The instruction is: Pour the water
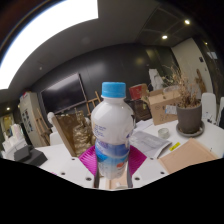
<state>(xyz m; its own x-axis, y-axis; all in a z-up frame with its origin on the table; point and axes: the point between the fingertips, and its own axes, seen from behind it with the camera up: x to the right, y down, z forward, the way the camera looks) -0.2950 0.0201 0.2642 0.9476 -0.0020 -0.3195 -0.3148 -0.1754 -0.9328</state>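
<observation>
Dim cluttered room, white worktop (200, 135) with potted plant (190, 117) toward far right edge; hand-held gripper (112, 170) clenched around upright blue-capped water bottle (112, 125), pink pads (92, 160) pressing both sides.

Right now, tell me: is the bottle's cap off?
No. The bottle wears its blue cap, standing upright between the tongs.

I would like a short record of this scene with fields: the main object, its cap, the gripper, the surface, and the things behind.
main object: clear plastic bottle with blue label, upright
cap: light blue cap, still on
gripper: gripper fingers at both sides of the bottle's lower part; pink pads against it
surface: white table
behind, one side: potted plant, cardboard box, papers
behind, other side: wicker basket
pouring: not yet begun
</observation>
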